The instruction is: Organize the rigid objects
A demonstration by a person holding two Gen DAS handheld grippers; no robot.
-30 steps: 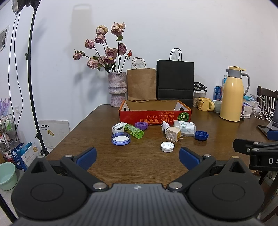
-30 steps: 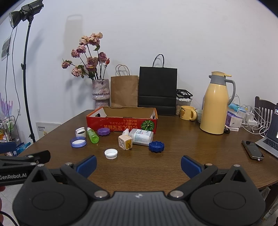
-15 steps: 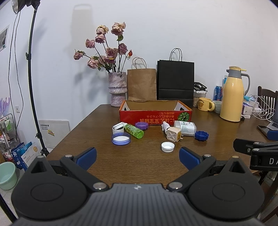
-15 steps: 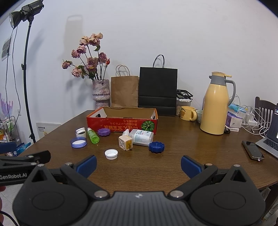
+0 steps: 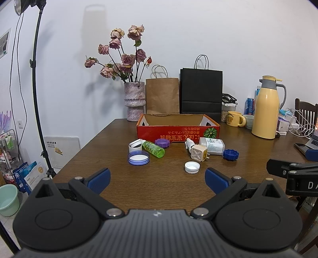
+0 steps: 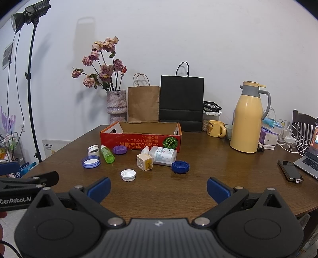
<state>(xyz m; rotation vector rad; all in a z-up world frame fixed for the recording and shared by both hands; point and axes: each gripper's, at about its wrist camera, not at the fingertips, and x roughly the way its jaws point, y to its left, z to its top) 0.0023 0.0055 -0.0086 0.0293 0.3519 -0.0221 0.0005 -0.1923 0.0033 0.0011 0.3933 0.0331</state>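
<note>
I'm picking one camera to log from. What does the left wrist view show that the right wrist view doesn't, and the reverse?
Only the left wrist view shows the green bucket on the floor and the blue can. Only the right wrist view shows the phone lying flat on the table and the lamp head in full. Both show the red box, green bottle, white cap, blue cap and yellow jug.

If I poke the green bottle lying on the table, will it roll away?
Probably. The green bottle lies on its side and looks round, so a sideways nudge could roll it. It looks small and plastic, likely light. The smooth table wouldn't slow it much.
</note>
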